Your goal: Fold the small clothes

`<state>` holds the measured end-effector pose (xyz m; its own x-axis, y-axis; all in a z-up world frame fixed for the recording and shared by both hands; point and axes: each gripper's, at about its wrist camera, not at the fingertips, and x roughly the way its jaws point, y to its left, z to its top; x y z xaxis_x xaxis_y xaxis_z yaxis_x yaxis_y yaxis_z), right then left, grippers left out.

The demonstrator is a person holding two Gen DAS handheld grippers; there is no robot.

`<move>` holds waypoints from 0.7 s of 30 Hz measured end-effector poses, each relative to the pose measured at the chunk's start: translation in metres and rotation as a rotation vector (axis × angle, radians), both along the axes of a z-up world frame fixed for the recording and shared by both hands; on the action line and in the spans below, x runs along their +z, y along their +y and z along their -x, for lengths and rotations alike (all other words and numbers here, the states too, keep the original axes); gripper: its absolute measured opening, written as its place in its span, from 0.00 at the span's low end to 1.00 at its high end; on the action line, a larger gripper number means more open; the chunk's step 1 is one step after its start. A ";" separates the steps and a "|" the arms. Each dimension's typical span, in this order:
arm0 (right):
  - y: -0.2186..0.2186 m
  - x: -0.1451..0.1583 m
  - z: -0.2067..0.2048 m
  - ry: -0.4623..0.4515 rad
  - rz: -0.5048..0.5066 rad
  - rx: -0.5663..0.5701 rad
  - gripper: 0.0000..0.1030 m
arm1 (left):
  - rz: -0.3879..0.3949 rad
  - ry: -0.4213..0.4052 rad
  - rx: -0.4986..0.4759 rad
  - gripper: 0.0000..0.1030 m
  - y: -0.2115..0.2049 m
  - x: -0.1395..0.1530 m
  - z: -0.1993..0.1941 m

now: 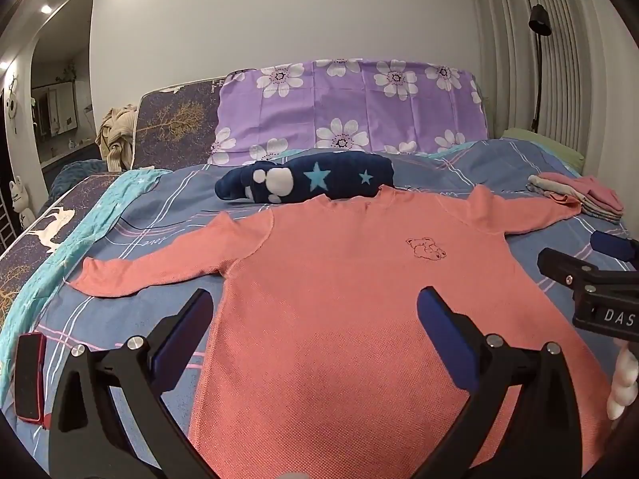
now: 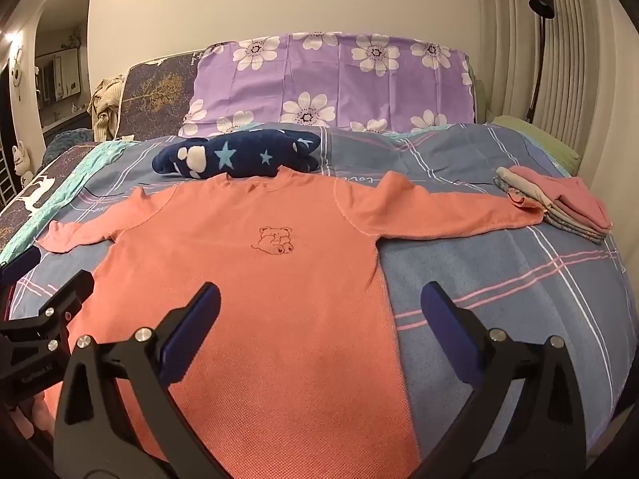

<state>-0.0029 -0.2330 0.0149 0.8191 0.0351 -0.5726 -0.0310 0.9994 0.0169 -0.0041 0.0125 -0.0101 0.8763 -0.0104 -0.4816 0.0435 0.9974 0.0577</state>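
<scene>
A small coral-pink long-sleeved shirt (image 1: pixel 339 279) with a bear outline on the chest lies flat, front up, sleeves spread, on the plaid bed cover; it also shows in the right wrist view (image 2: pixel 259 279). My left gripper (image 1: pixel 315 299) is open and empty above the shirt's lower left part. My right gripper (image 2: pixel 319 295) is open and empty above the shirt's lower right edge. The right gripper also shows at the right edge of the left wrist view (image 1: pixel 591 279); the left one shows at the left edge of the right wrist view (image 2: pixel 44 319).
A pile of folded small clothes (image 2: pixel 559 203) lies at the right by the shirt's sleeve end. A navy star-patterned plush item (image 2: pixel 239 153) lies beyond the collar. A purple flowered pillow (image 2: pixel 339 80) stands behind. A red-cased phone (image 1: pixel 30 375) lies at the left.
</scene>
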 end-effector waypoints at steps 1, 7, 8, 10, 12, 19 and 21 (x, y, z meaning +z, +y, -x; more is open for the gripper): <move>0.000 0.000 0.000 0.000 0.000 -0.001 0.98 | -0.002 -0.001 0.000 0.99 0.002 0.000 0.000; -0.001 0.001 0.001 -0.003 -0.003 0.002 0.98 | -0.012 0.000 -0.004 0.99 -0.006 -0.003 0.001; -0.001 0.001 0.000 -0.006 -0.005 0.005 0.98 | -0.018 0.006 -0.003 0.99 -0.005 -0.004 0.000; 0.001 0.001 0.001 -0.023 -0.003 0.005 0.98 | -0.039 0.017 -0.001 0.99 -0.007 -0.006 -0.001; 0.002 0.001 0.002 -0.033 0.003 0.002 0.98 | -0.045 0.019 0.000 0.99 -0.006 -0.008 -0.002; 0.002 -0.002 0.000 -0.031 -0.005 -0.014 0.98 | -0.056 0.045 0.005 0.99 -0.006 -0.016 -0.005; 0.000 -0.002 0.000 -0.034 -0.013 -0.019 0.98 | -0.056 0.050 0.008 0.98 -0.006 -0.017 -0.005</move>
<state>-0.0028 -0.2327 0.0131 0.8385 0.0264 -0.5442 -0.0127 0.9995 0.0290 0.0011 0.0066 -0.0274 0.8513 0.0246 -0.5241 0.0397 0.9930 0.1111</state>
